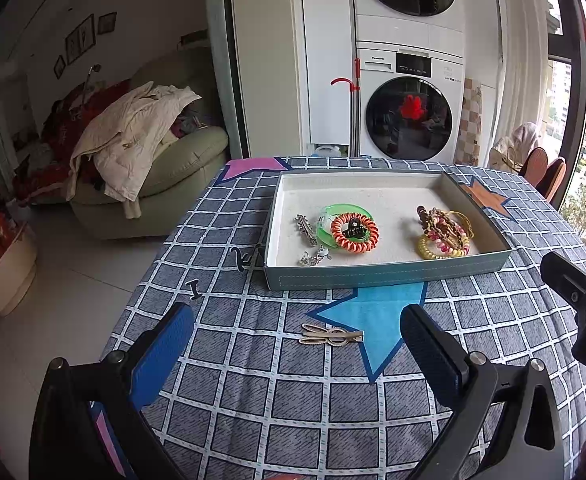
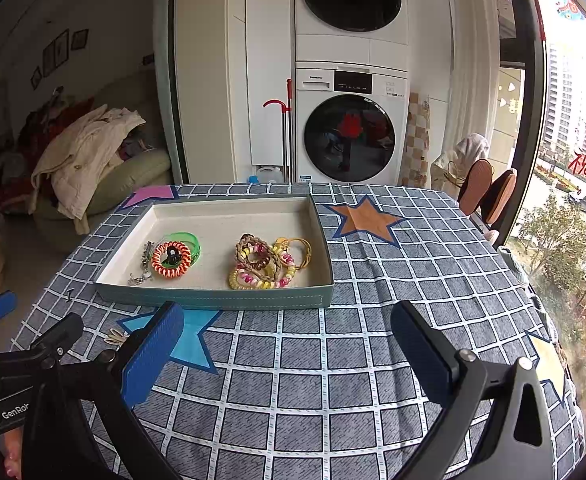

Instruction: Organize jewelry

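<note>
A shallow teal tray (image 1: 385, 274) (image 2: 213, 300) with a cream lining sits on the checked tablecloth. On its left lie a silver clip (image 1: 306, 229), a green bangle (image 1: 333, 211), an orange coil hair tie (image 1: 354, 233) (image 2: 171, 259) with a black claw clip inside, and a small silver piece (image 1: 313, 258). On its right is a pile of coil ties and braided bands (image 1: 445, 232) (image 2: 267, 262). A beige hair clip (image 1: 331, 335) (image 2: 115, 336) lies on the cloth in front of the tray, between my left gripper's (image 1: 297, 340) open fingers. My right gripper (image 2: 287, 340) is open and empty.
The table (image 2: 333, 360) ends at the left over a tiled floor. Behind stand stacked washing machines (image 1: 409, 108), a sofa with clothes (image 1: 133, 148) and chairs by the window (image 2: 489, 192). The other gripper shows at each view's edge.
</note>
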{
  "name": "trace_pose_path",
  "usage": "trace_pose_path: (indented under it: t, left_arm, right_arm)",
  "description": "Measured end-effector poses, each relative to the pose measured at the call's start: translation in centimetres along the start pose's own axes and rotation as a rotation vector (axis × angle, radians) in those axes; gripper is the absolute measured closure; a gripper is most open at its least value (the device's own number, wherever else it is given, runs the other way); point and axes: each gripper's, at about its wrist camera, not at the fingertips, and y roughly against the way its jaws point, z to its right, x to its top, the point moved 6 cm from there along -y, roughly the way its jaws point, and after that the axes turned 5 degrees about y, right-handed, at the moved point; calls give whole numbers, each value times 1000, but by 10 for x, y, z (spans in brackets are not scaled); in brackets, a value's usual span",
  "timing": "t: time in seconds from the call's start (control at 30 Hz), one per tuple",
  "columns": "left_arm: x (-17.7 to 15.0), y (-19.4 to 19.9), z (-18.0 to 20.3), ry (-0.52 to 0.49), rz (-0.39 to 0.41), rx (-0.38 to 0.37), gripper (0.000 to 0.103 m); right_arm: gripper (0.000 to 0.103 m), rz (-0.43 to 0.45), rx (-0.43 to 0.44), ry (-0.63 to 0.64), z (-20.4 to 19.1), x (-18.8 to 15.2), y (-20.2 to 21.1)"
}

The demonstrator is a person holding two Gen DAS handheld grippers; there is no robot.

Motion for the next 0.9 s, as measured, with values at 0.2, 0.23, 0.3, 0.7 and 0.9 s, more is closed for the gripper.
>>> trace_pose_path:
  t: [0.2,0.23,0.3,0.7,0.9]
  left_arm:
    - [0,0,-1,-3,1,0,0]
    - [0,0,-1,-4,1,1,0]
    - [0,0,-1,-2,0,0,0]
    - [-1,-2,-2,2,-10,0,0]
    - [-1,-1,-2,-7,-5,-2,0]
  right_arm:
    - [0,0,0,1,0,0,0]
    - [0,0,0,1,0,0,0]
    - [0,0,0,1,0,0,0]
    - [0,-1,-1,0,0,0,0]
    - [0,-4,0,-4,0,-1,-1]
